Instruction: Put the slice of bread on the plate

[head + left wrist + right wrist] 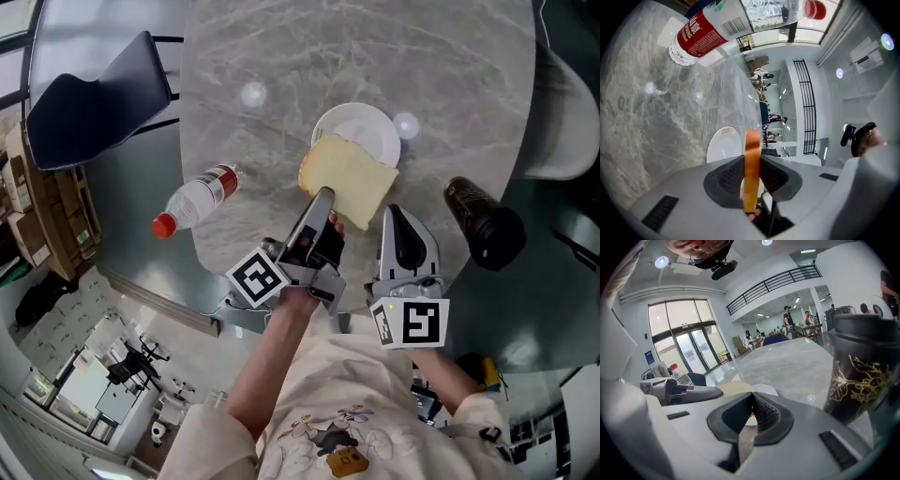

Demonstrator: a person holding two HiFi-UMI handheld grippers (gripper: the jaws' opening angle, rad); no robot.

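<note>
One slice in the left claw, plate just ahead

Nearest: right gripper sits idle beside the left, jaws pressed together, nothing in them; left gripper pinches the slice of bread by its near edge, pads on both faces; slice reaches out over the near rim of the plate, contact can't be told.

My read: placing step, close to done; carry the slice on over the plate's centre, get it flat and low, only then spread the jaws, else it may tip off the rim; keep the pinch light, crumb looks soft and will dent.

Materials: bread pale yellow, squarish, orange-brown crust; clear water bottle on its side at left, red cap; black cup with gold pattern at right; plate small, round, white, glossy; table grey marbled, smooth, so a nudged plate may slide.
</note>
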